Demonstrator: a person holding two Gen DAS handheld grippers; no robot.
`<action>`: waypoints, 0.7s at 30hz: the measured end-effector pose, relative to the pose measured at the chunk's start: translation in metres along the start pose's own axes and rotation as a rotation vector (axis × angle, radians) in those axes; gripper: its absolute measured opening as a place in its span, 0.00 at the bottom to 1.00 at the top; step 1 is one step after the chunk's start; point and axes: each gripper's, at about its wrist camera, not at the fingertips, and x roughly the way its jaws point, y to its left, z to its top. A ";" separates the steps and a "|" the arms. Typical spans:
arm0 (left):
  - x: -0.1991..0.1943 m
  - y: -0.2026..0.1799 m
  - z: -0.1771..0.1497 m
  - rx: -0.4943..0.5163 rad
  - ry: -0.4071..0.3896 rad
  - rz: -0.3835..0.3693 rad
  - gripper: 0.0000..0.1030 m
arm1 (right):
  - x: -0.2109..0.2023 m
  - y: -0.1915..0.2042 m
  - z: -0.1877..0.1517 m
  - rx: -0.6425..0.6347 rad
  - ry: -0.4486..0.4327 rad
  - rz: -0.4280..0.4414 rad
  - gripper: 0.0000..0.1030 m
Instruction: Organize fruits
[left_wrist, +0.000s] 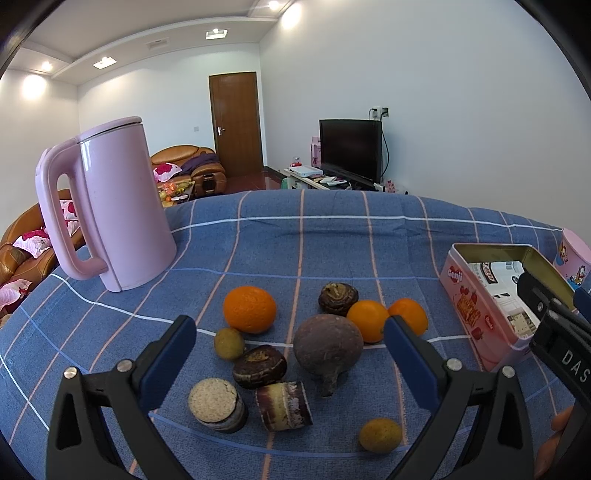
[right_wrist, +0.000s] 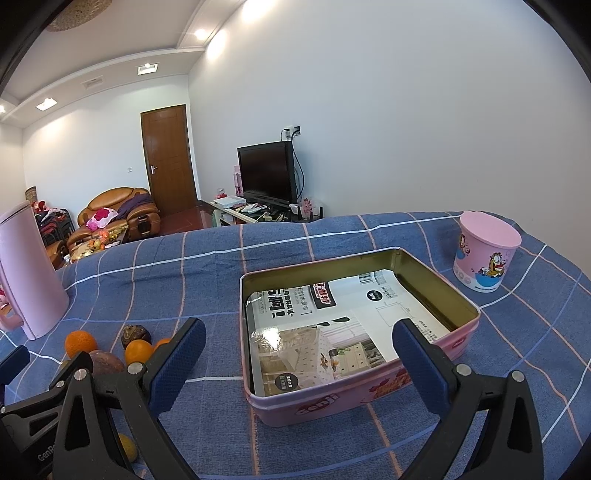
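Observation:
Loose fruit lies on the blue checked cloth in the left wrist view: a large orange (left_wrist: 249, 308), two smaller oranges (left_wrist: 368, 319) (left_wrist: 410, 314), a dark purple round fruit (left_wrist: 328, 348), brown water chestnuts (left_wrist: 260, 366) (left_wrist: 337, 297), two sugarcane pieces (left_wrist: 217, 404) (left_wrist: 285, 405) and small yellow-green fruits (left_wrist: 229, 343) (left_wrist: 380, 434). My left gripper (left_wrist: 291, 336) is open and empty, above the pile. The pink open tin (right_wrist: 369, 391) holds only printed paper. My right gripper (right_wrist: 299, 339) is open and empty over the tin's near edge. The same tin shows in the left wrist view (left_wrist: 480, 310).
A tall pink kettle (left_wrist: 110, 206) stands at the left back of the fruit. A pink cartoon cup (right_wrist: 486, 251) stands right of the tin. The table's far edge drops to a room with sofa and TV.

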 end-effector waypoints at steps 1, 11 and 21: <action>0.000 0.000 0.000 0.000 0.000 0.000 1.00 | 0.000 0.000 0.000 -0.001 0.000 0.001 0.99; 0.000 0.000 -0.001 -0.003 0.004 0.001 1.00 | -0.001 0.003 -0.002 -0.011 0.005 0.020 0.99; 0.000 0.005 -0.004 -0.018 0.026 0.011 1.00 | -0.002 0.005 -0.002 -0.015 0.019 0.060 0.99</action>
